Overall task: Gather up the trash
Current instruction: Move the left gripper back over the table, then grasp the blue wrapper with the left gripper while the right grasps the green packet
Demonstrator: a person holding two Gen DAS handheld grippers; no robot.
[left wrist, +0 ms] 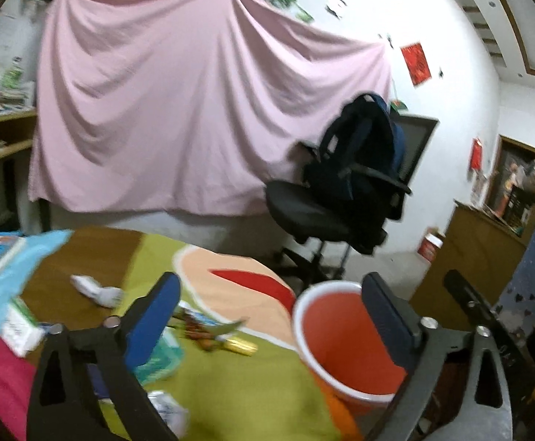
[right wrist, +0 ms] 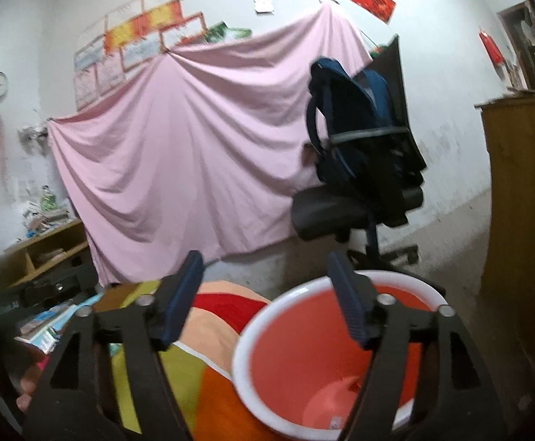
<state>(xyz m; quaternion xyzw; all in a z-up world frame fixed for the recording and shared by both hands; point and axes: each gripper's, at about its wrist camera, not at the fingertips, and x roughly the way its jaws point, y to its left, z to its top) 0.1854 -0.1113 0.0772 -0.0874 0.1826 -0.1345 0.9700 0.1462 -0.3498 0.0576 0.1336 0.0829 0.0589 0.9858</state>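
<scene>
Trash (left wrist: 96,290) scattered on the bedcover (left wrist: 238,397): a crumpled tissue, wrappers (left wrist: 212,334) near the middle, another scrap (left wrist: 168,408) at the bottom edge. Red bin (left wrist: 341,334) standing just right of it, seemingly almost empty, so probably still an early step, between picks. Left gripper (left wrist: 267,327) wide apart, holding nothing; right gripper (right wrist: 267,301) also wide and empty, above the bin (right wrist: 304,360). Next, most likely: lower onto one piece and close gently. Blurred frames; wrappers hard to identify, bin bottom partly hidden.
</scene>
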